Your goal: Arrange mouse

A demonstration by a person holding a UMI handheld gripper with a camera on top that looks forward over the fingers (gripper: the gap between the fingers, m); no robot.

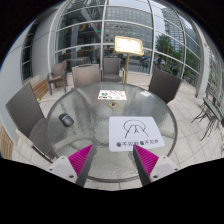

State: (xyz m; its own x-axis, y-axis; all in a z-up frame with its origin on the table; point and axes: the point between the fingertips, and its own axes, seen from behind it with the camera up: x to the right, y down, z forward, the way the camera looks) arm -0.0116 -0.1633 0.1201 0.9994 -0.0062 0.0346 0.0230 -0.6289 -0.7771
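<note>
We hold the gripper (113,163) high and back from a round glass table (60,145), looking down across it from the lower middle of the frame. Its two pink-padded fingers (79,159) stand well apart with nothing between them, so the jaws are open and empty.

The mouse (66,120) sits left of centre on the glass, a small dark shape well ahead of the left finger and apart from the white sheet (137,133) with a printed outline that lies just beyond the fingertips, right of centre. A smaller card or booklet (111,96) rests toward the far side of the table, in the upper middle. Chairs (24,108) ring the table, and a stand with a board (128,45) rises behind it near the top centre.

We judge the mouse to be a light, rigid plastic shell with smooth, curved sides that could slip under a loose pinch. On glass it may skate if nudged before the pads close. We would take it across its narrower width, pads on the two flanks near the middle, low on the body. To reach it, we need to swing left and tip down.
</note>
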